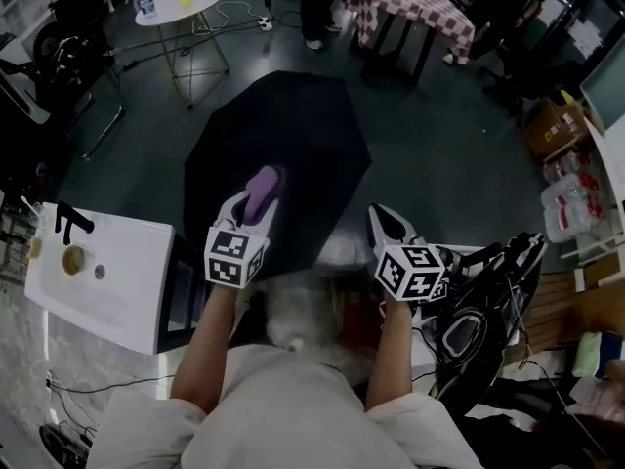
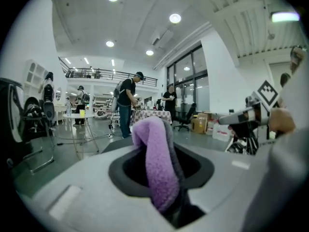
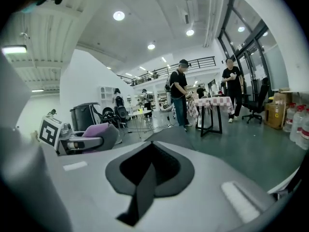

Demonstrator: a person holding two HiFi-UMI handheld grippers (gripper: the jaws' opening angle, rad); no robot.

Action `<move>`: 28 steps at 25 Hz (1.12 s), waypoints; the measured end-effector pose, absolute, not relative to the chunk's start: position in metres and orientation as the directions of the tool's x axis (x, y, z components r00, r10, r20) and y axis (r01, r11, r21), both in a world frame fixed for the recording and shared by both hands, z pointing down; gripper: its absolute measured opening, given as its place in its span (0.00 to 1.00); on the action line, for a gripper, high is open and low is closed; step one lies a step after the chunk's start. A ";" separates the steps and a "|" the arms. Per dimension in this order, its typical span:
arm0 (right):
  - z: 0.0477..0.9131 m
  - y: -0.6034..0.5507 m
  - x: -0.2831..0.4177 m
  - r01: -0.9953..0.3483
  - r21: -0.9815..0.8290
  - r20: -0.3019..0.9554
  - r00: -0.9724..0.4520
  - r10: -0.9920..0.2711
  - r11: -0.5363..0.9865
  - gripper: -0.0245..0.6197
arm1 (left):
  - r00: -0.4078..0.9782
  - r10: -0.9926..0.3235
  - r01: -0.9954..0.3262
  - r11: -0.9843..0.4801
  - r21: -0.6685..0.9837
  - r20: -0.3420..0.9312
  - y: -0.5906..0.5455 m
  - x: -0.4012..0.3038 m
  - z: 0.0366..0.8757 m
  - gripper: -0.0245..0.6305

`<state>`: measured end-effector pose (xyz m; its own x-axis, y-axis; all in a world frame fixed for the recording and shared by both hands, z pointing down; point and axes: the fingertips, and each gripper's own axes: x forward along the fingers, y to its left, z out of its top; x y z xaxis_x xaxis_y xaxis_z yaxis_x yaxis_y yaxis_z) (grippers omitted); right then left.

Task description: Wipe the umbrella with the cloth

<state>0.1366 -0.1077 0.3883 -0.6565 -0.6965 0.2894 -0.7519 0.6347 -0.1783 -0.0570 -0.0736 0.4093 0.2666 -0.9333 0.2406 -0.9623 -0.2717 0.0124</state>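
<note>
Left claw (image 1: 252, 203) has a white counter (image 1: 107, 291) on its outer side. Ahead of both claws spreads the open black umbrella (image 1: 283, 154), with a round table (image 1: 181, 6) and a checked table (image 1: 425, 6) beyond it. The left claw is clamped on a purple cloth (image 1: 262, 190); the right claw (image 1: 389, 225) is closed tight, with nothing clearly held.

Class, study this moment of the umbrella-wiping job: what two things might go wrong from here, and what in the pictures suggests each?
1. The purple cloth is pinched in the left gripper as a bunched fold. Dragged over the canopy, it may slip out.
2. The right gripper is shut beside the open black umbrella and seems to hold nothing, so the unsteadied canopy may tip or slide under the wipe.
</note>
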 end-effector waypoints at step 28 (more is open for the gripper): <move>0.271 0.064 0.105 -0.641 -0.052 0.139 -0.764 -0.630 0.766 0.05 | 0.279 -0.960 -0.953 -0.281 -0.117 0.029 0.094 -0.047 0.283 0.23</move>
<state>0.1046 0.0638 0.2710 -0.7638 -0.6303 0.1389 -0.6412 0.7656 -0.0516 -0.0467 0.0940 0.2831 0.2792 -0.9598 0.0285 -0.9527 -0.2806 -0.1170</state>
